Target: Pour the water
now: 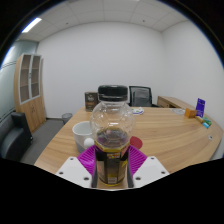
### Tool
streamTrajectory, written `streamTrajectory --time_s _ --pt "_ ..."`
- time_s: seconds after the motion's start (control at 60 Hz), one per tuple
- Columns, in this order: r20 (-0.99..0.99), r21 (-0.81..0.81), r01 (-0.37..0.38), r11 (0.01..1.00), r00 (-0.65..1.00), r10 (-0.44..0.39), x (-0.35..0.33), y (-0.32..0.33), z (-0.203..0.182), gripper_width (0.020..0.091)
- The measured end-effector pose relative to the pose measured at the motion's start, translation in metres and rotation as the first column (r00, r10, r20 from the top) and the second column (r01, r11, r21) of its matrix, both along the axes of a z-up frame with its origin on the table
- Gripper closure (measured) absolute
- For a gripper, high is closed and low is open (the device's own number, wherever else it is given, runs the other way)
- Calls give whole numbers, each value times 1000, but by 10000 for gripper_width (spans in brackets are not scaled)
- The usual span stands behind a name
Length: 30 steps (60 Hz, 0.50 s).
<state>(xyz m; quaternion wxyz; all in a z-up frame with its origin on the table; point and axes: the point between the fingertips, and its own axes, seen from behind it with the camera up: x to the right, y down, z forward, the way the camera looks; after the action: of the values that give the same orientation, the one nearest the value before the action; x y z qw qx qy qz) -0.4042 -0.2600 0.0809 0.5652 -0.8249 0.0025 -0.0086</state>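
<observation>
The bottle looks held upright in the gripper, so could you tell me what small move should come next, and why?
Probably carry the bottle left, over the white cup, before tilting. The gripper is shut on the bottle, pads pressing both sides, and it stands upright with dark liquid low inside. The cup sits on the table beside it, not under its mouth.

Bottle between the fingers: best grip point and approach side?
Grip the bottle on its lower body, below the rounded shoulder, coming straight on from the gripper side. It stands upright, walls look straightest there, and the narrow capped neck offers less to hold. The fingers already flank the base, so closing in place seems sensible. The white cup stands clear behind.
</observation>
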Motion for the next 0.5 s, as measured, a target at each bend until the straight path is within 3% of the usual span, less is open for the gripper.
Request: streamTrajectory --time_s 0.2,0.3,0.5 --pt "186 -5 54 999 981 -52 27 1 44 700" --pt "384 13 75 997 920 -74 55 15 80 700" --pt "816 15 75 997 576 -56 85 60 130 700"
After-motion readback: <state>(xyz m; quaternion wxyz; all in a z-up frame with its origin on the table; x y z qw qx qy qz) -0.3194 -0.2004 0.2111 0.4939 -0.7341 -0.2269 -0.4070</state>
